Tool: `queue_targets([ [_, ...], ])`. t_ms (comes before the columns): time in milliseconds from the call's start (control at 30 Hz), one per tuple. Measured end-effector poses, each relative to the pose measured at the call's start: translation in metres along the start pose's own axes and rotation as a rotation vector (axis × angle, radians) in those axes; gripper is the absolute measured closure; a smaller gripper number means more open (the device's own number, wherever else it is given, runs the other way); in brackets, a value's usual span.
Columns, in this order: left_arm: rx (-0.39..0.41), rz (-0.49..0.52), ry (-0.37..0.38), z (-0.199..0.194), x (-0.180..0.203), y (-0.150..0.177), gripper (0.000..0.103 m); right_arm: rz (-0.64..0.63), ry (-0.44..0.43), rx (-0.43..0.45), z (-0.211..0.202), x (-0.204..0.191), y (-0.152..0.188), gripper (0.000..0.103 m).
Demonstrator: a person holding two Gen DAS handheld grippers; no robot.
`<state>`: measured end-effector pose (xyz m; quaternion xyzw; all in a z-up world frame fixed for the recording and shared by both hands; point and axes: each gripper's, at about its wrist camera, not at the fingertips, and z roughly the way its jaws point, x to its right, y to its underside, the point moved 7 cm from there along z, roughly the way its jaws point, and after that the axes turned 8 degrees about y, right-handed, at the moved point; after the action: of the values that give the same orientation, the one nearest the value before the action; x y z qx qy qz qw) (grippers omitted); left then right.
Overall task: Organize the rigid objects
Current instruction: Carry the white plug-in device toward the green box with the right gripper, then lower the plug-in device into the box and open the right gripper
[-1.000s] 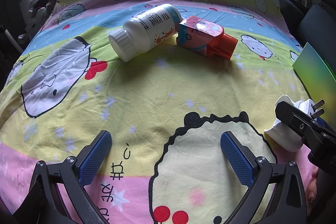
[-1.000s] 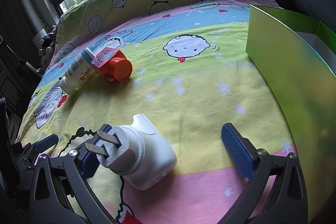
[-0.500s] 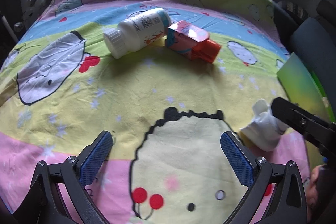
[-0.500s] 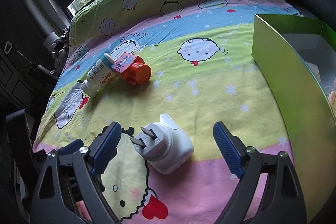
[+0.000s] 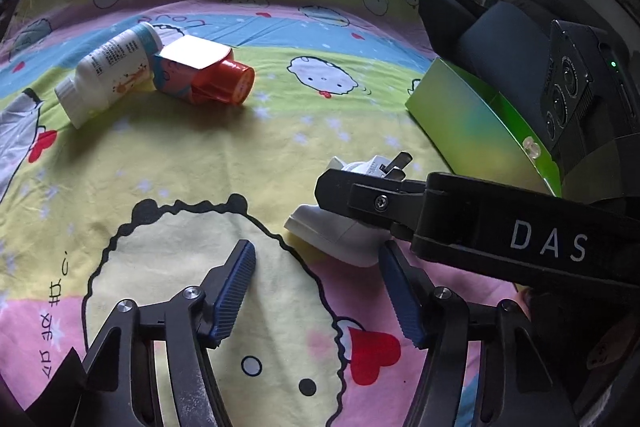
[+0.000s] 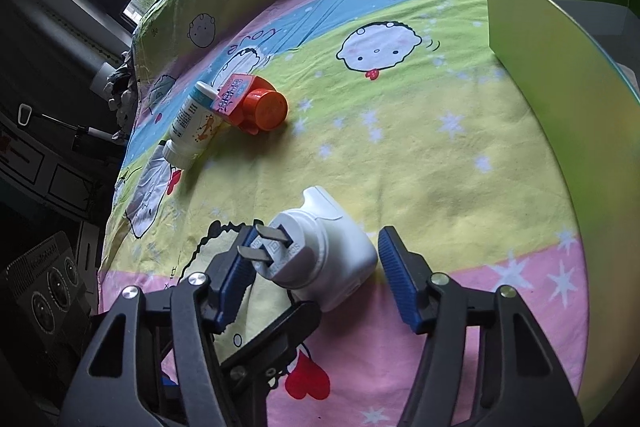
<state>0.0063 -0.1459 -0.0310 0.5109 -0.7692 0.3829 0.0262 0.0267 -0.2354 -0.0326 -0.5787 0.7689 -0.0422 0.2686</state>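
A white plug adapter (image 6: pixel 320 259) with two metal prongs lies on the cartoon bedsheet (image 6: pixel 420 155). My right gripper (image 6: pixel 316 281) is open, its blue pads on either side of the adapter, apart from it. In the left wrist view the adapter (image 5: pixel 340 227) is partly hidden behind the right gripper's arm (image 5: pixel 460 223). My left gripper (image 5: pixel 320 287) is open and empty, just left of the adapter. A white bottle (image 5: pixel 108 77) and an orange-capped pink container (image 5: pixel 204 75) lie side by side further back; the right wrist view also shows the bottle (image 6: pixel 192 125) and container (image 6: pixel 256 107).
An open green box (image 6: pixel 560 67) stands at the right edge of the bed, also in the left wrist view (image 5: pixel 480 123). Windows lie beyond the far edge. Dark furniture stands to the left of the bed (image 6: pixel 44 167).
My right gripper has come down around the adapter and its jaws have narrowed. My left gripper has swung right towards the adapter and narrowed too.
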Motion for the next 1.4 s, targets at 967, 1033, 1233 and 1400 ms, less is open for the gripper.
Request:
queue_targets([
  [967, 0.085, 0.182, 0.172, -0.035, 0.111, -0.049, 0.086, 0.143, -0.078, 0.214, -0.124, 0.055, -0.021, 0.049],
  [1033, 0.085, 0.158, 0.088, -0.037, 0.091, -0.047, 0.080, 0.143, -0.087, 0.195, -0.119, 0.055, -0.021, 0.041],
  [1233, 0.047, 0.059, 0.025, -0.027, 0.045, -0.034, 0.052, 0.068, -0.039, 0.160, -0.094, 0.034, -0.020, 0.025],
  [1400, 0.047, 0.000, -0.029, -0.016, 0.014, -0.033, 0.050, -0.021, -0.002, 0.120, -0.069, 0.008, -0.017, 0.025],
])
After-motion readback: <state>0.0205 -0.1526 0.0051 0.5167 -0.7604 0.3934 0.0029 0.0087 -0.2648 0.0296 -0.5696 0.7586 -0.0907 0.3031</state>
